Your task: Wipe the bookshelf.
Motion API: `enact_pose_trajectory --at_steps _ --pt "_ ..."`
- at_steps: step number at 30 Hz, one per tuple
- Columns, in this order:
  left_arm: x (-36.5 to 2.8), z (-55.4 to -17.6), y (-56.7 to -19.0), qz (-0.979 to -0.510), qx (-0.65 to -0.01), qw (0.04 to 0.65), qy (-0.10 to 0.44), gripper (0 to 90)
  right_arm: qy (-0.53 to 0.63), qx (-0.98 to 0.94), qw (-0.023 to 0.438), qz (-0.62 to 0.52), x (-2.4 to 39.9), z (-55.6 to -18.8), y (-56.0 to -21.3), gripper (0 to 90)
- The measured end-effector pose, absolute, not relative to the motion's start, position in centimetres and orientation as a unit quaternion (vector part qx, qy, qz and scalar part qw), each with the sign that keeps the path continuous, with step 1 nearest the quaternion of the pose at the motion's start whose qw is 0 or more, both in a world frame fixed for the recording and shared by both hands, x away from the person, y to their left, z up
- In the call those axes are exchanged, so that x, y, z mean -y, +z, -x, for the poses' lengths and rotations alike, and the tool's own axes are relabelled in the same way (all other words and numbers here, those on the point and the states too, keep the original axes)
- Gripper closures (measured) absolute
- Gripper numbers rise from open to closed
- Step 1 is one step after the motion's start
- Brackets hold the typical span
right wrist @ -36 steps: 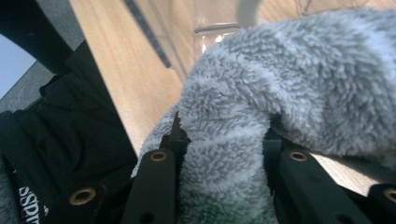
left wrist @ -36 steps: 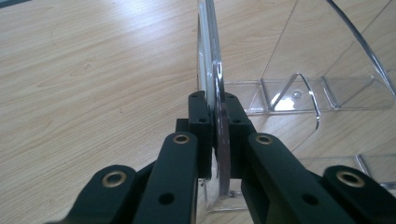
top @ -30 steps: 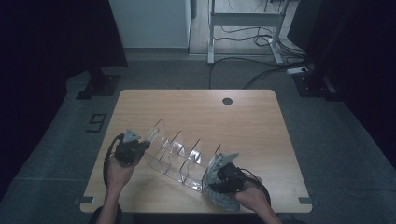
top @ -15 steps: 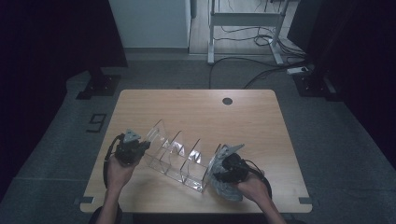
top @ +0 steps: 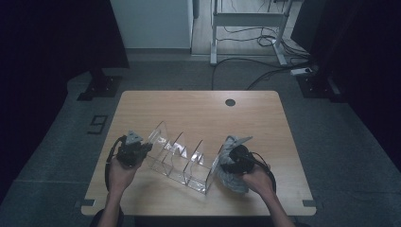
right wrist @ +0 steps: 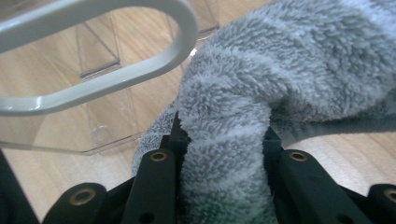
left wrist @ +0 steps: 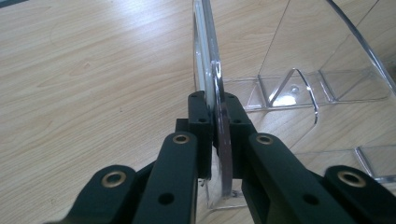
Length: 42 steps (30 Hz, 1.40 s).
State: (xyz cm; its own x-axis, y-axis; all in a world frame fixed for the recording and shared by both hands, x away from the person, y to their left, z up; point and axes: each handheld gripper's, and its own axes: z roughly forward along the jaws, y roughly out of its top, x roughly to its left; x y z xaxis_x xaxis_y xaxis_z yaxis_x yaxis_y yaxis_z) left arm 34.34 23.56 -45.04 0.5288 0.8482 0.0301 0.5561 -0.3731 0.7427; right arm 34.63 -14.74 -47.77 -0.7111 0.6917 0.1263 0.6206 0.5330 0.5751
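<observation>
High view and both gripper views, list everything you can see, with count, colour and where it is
Acrylic divider rack: one, clear, near middle of the table, slanting from left to right gripper.
Fluffy cloth: one, grey, at the rack's right end panel.
Table: one, light wood, centre of the room.
Grommet hole: one, dark, far side of the table.
Table frame: one, white, on the floor beyond the table.
Cables: several, dark, on the floor at the back right.
Left gripper: one, black, shut on the rack's left end panel.
Right gripper: one, black, shut on the cloth.
Hands: two, at the near edge.
</observation>
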Motion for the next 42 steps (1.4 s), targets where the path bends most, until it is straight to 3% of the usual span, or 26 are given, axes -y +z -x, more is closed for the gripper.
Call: enact_pose_trajectory --at_steps 27,42 --pt "-23.3 -34.5 -45.2 -0.789 -0.455 0.351 0.217 85.2 0.242 -0.884 0.061 -0.396 13.9 -37.4 -51.3 68.2" --pt "-22.9 -34.5 -45.4 -0.778 -0.468 0.348 0.233 85.5 0.245 -0.892 0.063 -0.374 13.3 -35.9 -51.1 67.7"
